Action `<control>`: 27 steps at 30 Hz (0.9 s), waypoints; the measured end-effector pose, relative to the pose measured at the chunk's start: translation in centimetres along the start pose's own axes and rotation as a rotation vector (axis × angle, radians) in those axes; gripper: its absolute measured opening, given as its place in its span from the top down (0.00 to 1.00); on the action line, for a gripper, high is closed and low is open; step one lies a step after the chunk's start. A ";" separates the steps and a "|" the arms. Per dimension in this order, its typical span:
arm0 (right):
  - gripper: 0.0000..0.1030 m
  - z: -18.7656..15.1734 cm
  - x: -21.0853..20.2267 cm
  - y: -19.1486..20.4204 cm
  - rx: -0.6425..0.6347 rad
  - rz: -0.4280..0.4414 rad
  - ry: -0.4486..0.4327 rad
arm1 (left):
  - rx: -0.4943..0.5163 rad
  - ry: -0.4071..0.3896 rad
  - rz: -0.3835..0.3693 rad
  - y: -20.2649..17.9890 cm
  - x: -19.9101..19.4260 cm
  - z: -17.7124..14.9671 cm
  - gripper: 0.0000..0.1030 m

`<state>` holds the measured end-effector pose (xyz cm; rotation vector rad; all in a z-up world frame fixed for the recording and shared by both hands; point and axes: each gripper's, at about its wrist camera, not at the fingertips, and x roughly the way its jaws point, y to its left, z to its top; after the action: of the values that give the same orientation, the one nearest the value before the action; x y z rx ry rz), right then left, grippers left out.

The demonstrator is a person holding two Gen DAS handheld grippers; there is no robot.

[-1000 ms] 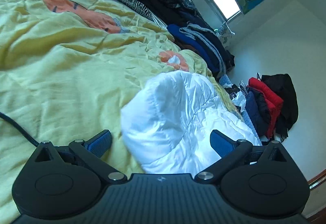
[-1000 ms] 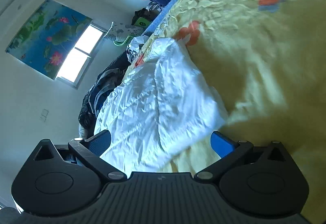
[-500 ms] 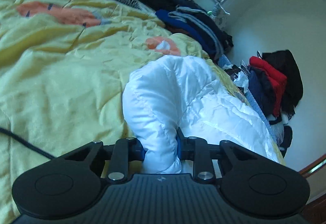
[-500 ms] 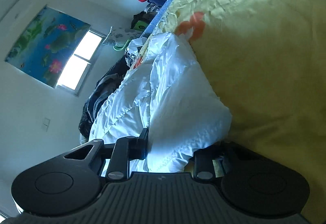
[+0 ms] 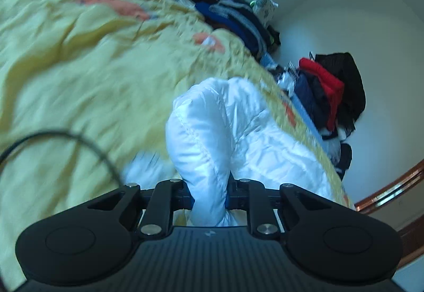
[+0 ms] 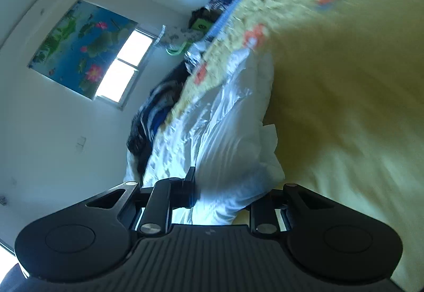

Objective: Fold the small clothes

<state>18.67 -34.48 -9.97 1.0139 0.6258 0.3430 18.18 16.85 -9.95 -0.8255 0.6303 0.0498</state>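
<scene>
A white quilted puffer jacket (image 5: 238,133) lies on a yellow bedspread (image 5: 79,66). My left gripper (image 5: 209,194) pinches a bunched fold of the jacket's edge, and its jaws are still closing on the fabric between the pads. In the right wrist view the same white jacket (image 6: 233,133) stretches away along the bedspread (image 6: 344,106). My right gripper (image 6: 222,196) clamps another part of its edge with its jaws closing. The fabric hides its right fingertip. Both views are blurred by motion.
Dark folded clothes (image 5: 233,16) line the far side of the bed. A red and black clothes heap (image 5: 328,85) sits against the wall. A black cable (image 5: 87,143) loops over the bedspread at left. A wooden bed rail (image 5: 392,186) curves at right.
Both grippers went from wide open to clamped on the jacket's edge. Since then both have moved sideways, drawing the gathered fabric with them across the bedspread.
</scene>
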 end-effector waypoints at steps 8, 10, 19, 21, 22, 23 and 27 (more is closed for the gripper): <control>0.52 -1.5 -0.7 -2.1 -0.019 -0.093 0.022 | 0.135 -0.043 0.070 0.3 -0.3 -2.1 0.44; 0.45 -1.2 -2.0 -2.2 0.003 -0.116 -0.018 | 0.157 -0.120 0.119 0.3 -2.4 -1.8 0.34; 0.38 3.4 -3.7 4.7 -0.268 -0.083 -0.258 | 0.487 -0.450 0.267 -6.3 -5.9 -3.1 0.31; 0.27 3.3 2.3 9.3 -0.441 -0.030 -0.048 | 0.590 -0.372 0.156 -9.4 -4.0 -5.8 0.31; 0.25 3.1 5.2 11.1 -0.491 -0.005 0.042 | 0.642 -0.309 0.088 -11.0 -3.1 -7.6 0.31; 0.27 3.0 8.5 12.8 -0.534 0.035 0.133 | 0.699 -0.259 0.019 -12.4 -2.3 -9.5 0.31; 0.16 4.7 18.6 15.8 -0.456 0.114 0.401 | 0.939 -0.243 -0.094 -16.2 -0.4 -16.4 0.30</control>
<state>36.29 -19.77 -0.55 0.5437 0.8047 0.7643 14.15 -5.67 -7.16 0.0648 0.3177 -0.2174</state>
